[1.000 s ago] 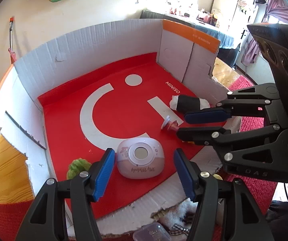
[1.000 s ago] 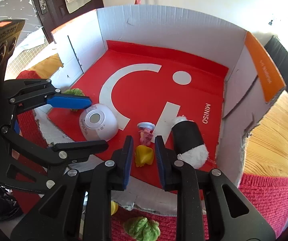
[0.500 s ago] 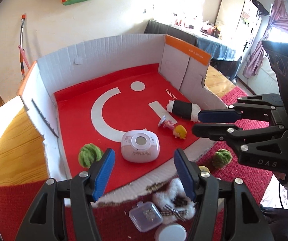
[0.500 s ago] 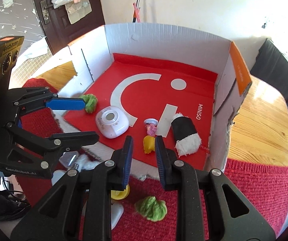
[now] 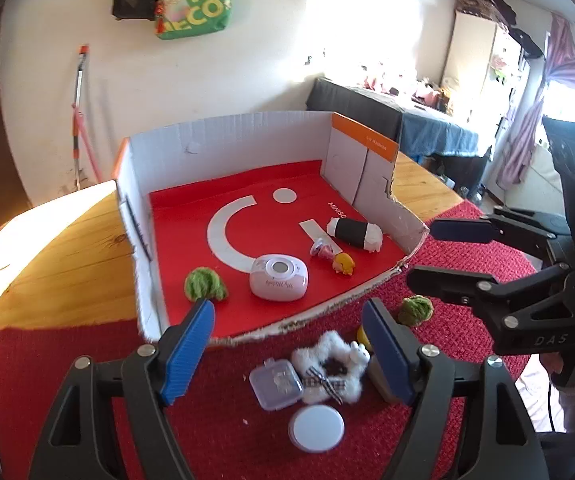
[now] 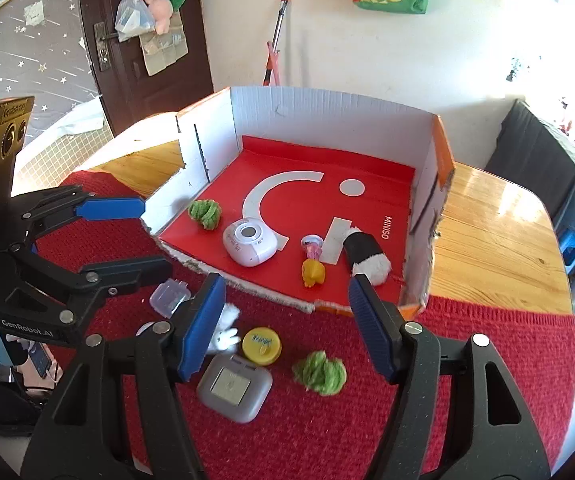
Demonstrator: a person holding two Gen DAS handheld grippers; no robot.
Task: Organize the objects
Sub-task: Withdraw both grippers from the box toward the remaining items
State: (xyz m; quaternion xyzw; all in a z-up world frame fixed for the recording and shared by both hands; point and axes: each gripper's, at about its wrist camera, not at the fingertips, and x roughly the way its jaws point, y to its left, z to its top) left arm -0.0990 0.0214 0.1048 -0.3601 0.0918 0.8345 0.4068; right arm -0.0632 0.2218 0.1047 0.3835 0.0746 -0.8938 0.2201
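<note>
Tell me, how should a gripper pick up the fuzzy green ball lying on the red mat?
Come straight down on the fuzzy green ball with the open right gripper and pinch its middle. It looks round and soft, with free red mat on both sides.

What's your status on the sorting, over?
Left gripper and right gripper: jaws open, empty. Five items in box. Green pom-pom, grey case on red mat.

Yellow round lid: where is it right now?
In the right wrist view the yellow round lid lies on the red knitted mat outside the box, between the white fluffy plush and the green crocheted ball, just above the grey square case.
</note>
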